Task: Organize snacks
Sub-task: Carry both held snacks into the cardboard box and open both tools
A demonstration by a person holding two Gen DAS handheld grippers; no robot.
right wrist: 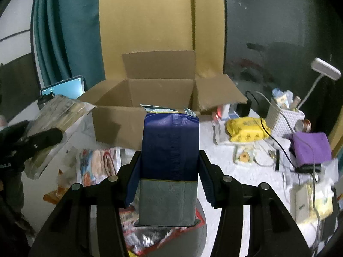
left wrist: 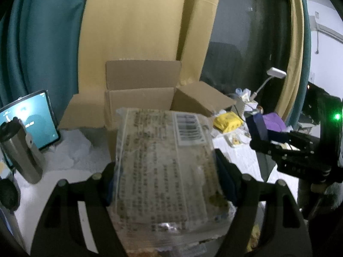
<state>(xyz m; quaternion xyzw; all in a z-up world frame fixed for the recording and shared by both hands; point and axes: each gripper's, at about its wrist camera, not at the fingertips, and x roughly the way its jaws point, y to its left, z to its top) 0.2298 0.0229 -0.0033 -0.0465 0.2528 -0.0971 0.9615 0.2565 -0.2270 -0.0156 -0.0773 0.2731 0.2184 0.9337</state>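
My left gripper [left wrist: 166,180] is shut on a clear snack pack [left wrist: 169,169] with printed text and a barcode, held in front of the open cardboard box [left wrist: 139,100]. My right gripper [right wrist: 169,171] is shut on a dark blue and grey snack bag [right wrist: 170,160], held upright in front of the same box [right wrist: 120,120]. The left gripper with its pack also shows at the left of the right wrist view [right wrist: 42,139]. The right gripper with the blue bag shows at the right of the left wrist view [left wrist: 278,141].
Loose snack packs [right wrist: 96,165] lie on the white table below the box. A yellow pack [right wrist: 246,128], white basket [right wrist: 283,117], purple cloth [right wrist: 310,147], cables and a lamp crowd the right. A tablet [left wrist: 32,120] and steel flask [left wrist: 23,150] stand left.
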